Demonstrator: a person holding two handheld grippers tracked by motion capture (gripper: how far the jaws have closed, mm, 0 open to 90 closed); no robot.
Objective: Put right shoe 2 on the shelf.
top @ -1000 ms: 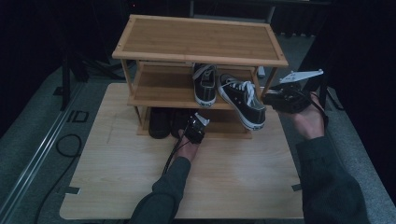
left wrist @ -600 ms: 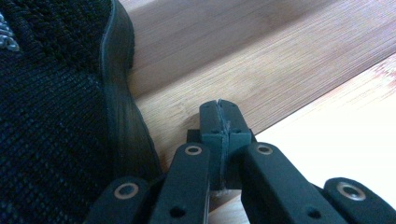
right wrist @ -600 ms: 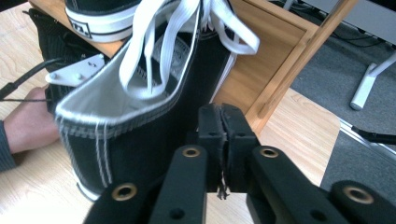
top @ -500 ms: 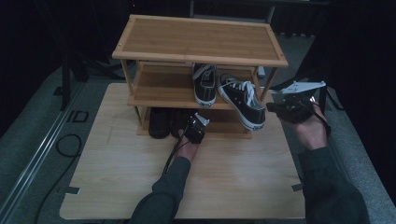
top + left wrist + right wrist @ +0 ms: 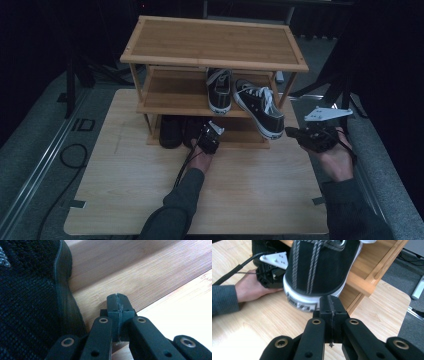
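— So, both grippers clenched empty: the right gripper (image 5: 331,305) sits just behind the sneaker (image 5: 260,107) overhanging the middle shelf (image 5: 172,95)?
— Yes. Probably nudge its heel squarely, slowly; the left gripper (image 5: 118,305) waits beside the black shoe (image 5: 30,302).

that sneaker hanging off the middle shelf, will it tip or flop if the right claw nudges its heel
The sneaker probably tips easily: its heel overhangs the shelf edge, angled outward. The canvas upper likely gives under a push, while the white rubber sole looks stiffer and grippy, so it may pivot rather than slide. The right claw, shut and empty, sits just off the heel.
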